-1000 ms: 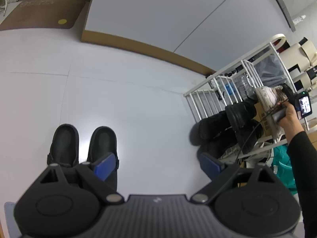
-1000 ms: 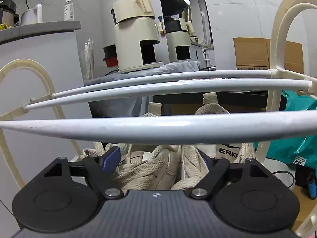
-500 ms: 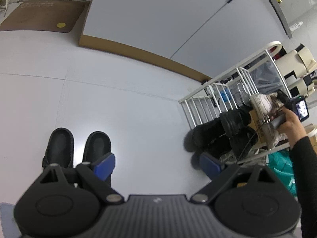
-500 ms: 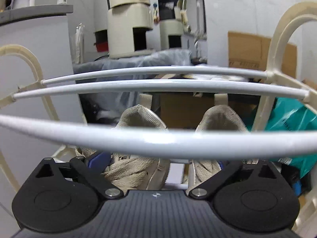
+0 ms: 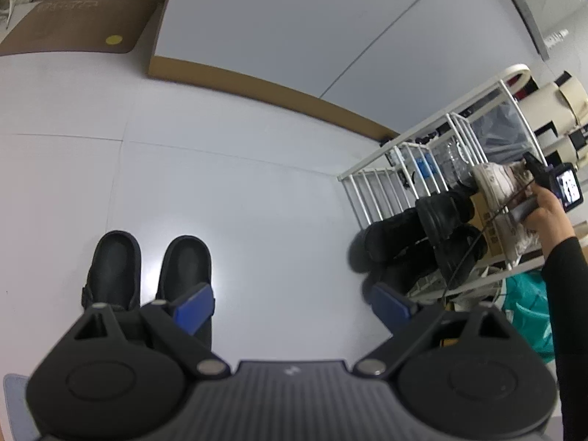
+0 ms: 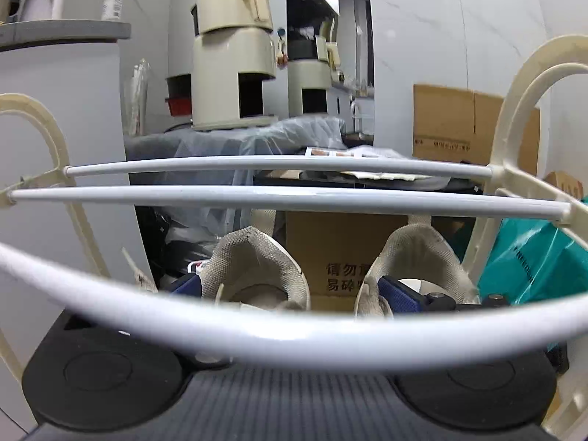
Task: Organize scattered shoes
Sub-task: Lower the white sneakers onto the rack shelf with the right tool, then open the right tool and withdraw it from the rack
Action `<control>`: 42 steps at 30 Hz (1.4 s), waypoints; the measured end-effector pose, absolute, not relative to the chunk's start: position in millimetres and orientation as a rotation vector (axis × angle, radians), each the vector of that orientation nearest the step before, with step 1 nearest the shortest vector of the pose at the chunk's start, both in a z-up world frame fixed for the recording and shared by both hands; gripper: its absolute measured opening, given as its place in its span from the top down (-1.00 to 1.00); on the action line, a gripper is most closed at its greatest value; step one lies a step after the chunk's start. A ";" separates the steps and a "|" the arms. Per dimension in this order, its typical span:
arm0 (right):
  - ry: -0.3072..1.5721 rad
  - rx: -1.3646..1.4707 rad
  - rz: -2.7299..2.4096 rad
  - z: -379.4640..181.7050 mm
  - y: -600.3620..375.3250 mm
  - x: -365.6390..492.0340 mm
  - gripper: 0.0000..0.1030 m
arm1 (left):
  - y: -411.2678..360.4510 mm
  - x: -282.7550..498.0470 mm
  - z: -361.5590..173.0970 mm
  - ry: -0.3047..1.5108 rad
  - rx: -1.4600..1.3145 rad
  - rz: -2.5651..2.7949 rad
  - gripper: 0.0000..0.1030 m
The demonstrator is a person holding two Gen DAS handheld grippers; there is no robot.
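Beige sneakers (image 6: 257, 268) on rack (image 6: 279, 198); blk slippers (image 5: 147, 268) on floor.

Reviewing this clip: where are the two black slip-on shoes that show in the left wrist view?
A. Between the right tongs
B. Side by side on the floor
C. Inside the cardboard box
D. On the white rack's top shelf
B: the black slip-on shoes sit side by side on the pale floor, apart from the white rack.

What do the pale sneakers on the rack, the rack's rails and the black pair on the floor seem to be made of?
Pale sneakers: woven mesh fabric, off-white and worn; the weave shows at the heel collars. Rack rails: probably painted or coated metal tube, smooth and glossy with highlights; the cream end frames look like plastic. Black shoes: matte, smooth, seamless, perhaps rubber or foam; hard to tell.
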State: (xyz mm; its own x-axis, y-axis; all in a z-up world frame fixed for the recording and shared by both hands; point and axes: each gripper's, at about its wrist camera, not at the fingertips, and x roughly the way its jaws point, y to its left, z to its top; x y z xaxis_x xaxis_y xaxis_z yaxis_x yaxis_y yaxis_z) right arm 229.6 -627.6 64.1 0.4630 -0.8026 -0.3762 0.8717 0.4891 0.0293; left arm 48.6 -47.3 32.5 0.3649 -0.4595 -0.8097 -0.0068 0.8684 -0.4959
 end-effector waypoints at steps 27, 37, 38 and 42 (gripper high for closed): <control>0.362 0.170 -0.926 73.2 -581.5 190.6 -1.00 | -44.4 43.8 41.0 1.131 -0.369 -0.288 -0.83; 0.387 0.066 -0.856 79.1 -552.3 179.8 -1.00 | -41.7 33.1 50.3 1.102 -0.345 -0.311 -0.83; 0.389 0.060 -0.854 77.7 -550.9 178.5 -1.00 | -41.1 33.1 50.9 1.100 -0.341 -0.312 -0.83; 0.398 0.095 -0.843 74.2 -548.8 169.0 -1.00 | -36.1 37.9 51.8 1.097 -0.347 -0.304 -0.83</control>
State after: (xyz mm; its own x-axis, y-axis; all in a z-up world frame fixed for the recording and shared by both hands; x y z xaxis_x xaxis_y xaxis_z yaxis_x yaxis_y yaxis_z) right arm 169.0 -548.8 74.2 0.5966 -0.7071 -0.3796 0.7423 0.6660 -0.0740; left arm 37.9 -36.1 51.8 0.4253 -0.4061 -0.8088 0.0687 0.9056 -0.4186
